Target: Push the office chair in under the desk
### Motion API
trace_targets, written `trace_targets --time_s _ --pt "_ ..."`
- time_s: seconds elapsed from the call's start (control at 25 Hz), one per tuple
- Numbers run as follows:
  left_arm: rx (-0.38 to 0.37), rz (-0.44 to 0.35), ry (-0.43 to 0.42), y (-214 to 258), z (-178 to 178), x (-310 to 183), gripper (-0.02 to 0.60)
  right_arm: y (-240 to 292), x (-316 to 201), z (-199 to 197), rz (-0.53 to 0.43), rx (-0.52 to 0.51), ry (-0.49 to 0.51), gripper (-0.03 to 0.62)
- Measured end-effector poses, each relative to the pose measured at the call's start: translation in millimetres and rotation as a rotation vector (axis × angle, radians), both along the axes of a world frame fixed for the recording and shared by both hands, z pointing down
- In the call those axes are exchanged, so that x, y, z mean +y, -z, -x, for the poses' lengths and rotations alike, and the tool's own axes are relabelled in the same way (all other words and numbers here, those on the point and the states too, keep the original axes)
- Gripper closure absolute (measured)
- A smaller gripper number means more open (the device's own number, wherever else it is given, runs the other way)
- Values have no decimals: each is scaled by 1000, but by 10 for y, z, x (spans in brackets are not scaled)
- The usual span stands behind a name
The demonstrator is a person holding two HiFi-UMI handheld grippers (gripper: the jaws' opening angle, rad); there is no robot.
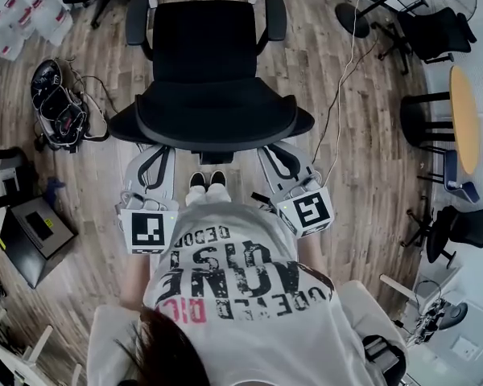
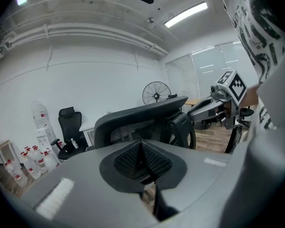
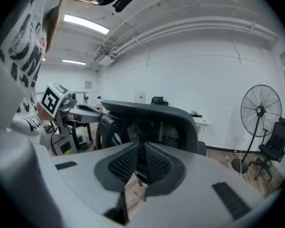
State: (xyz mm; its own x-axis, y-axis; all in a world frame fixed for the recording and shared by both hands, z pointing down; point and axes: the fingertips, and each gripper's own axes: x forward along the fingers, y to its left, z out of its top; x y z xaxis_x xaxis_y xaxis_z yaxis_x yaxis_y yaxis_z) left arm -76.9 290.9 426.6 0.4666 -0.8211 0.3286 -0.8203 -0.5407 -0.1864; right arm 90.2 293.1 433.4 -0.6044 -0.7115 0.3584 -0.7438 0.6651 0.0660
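Office chair point(image 1: 212, 51) top centre, black, seen from above: seat faces away from the person, backrest point(image 1: 216, 121) is nearest them. Left claw point(image 1: 154, 155) and right claw point(image 1: 278, 155) both point forward. Their tips are at the backrest's near edge, one on each side of the chair's middle; contact not resolvable from here. Marker cubes sit close to the person's torso. Shoes point(image 1: 207, 181) are between the two claws, on wood floor point(image 1: 362, 175). Black bag point(image 1: 58, 107) left of the chair, thin cable point(image 1: 338, 95) on its right, yellow-topped round table point(image 1: 464, 119) at far right edge.
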Motion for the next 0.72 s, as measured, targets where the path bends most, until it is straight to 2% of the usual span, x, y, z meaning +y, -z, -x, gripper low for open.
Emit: trace_targets --time_s 0.16,0.28,0.36,0.4,0.44,0.48,0.52,0.6,0.64,0.72 --pt "-8 -8 -34 -17 -47 -5 569 -45 29 -33 18 -4 -3 563" --pt "7 19 -37 -34 -78 -16 567 -68 13 -40 21 8 17 563" --pt "-11 31 -49 -65 -84 -22 563 -72 -9 -52 10 41 32 560" --pt "-31 28 -59 -79 -78 -29 557 -69 -25 -61 4 57 38 536" --pt "-49 29 -66 -94 -65 -33 523 -65 -41 -75 -1 68 42 478" --pt "-66 37 -73 -115 -48 -32 478 -65 -54 -92 -3 77 45 459" --pt "-85 49 -81 -147 -26 -25 457 -72 -64 -113 -4 90 48 456" --pt "-146 76 -99 -262 37 6 431 -122 -74 -162 -4 141 60 451" --pt "-203 84 -117 -330 68 21 421 -170 -73 -191 -2 184 72 450" --pt "-391 87 -172 -476 130 38 413 -312 -65 -264 6 317 102 443"
